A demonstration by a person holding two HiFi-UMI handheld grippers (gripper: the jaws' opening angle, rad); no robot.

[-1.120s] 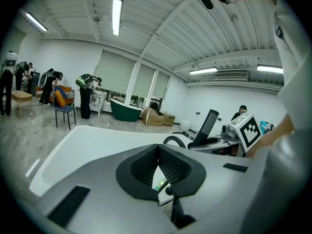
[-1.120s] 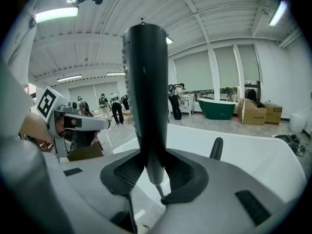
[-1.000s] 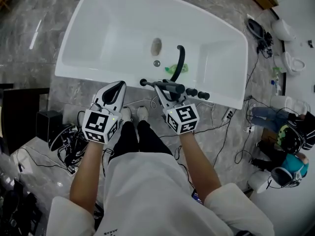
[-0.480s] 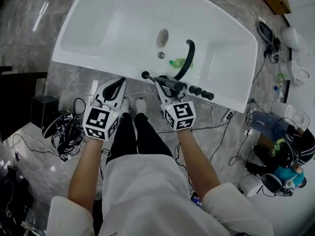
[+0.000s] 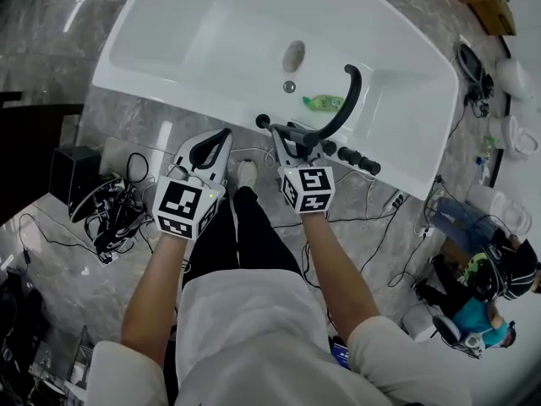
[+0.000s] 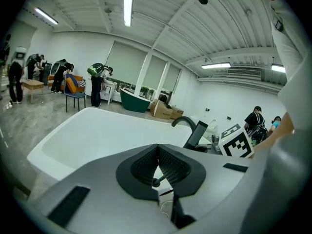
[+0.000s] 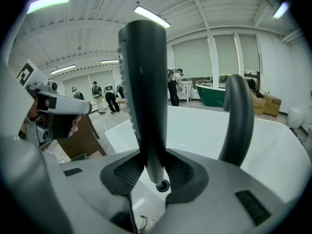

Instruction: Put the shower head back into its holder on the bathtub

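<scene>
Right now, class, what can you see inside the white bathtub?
Inside the bathtub are an oval opening, a small round metal fitting and a green bottle lying on its floor. The black spout arches over part of the floor and covers whatever lies beneath it.

The floor [image 5: 51, 57] is grey shiny stone with pale streaks. A heap of black cables [image 5: 118, 218] lies on it, beside a black box [image 5: 69, 180]. White toilets [image 5: 513, 79] stand at the far right. The ceiling [image 6: 204, 38] is white with beams, and long lamps [image 6: 128, 6] glow on it. Big windows [image 7: 192, 57] have pale blinds pulled down. A green tub [image 6: 134, 101] and brown boxes [image 6: 165, 112] stand by the far wall, near some people [image 6: 97, 82].
</scene>
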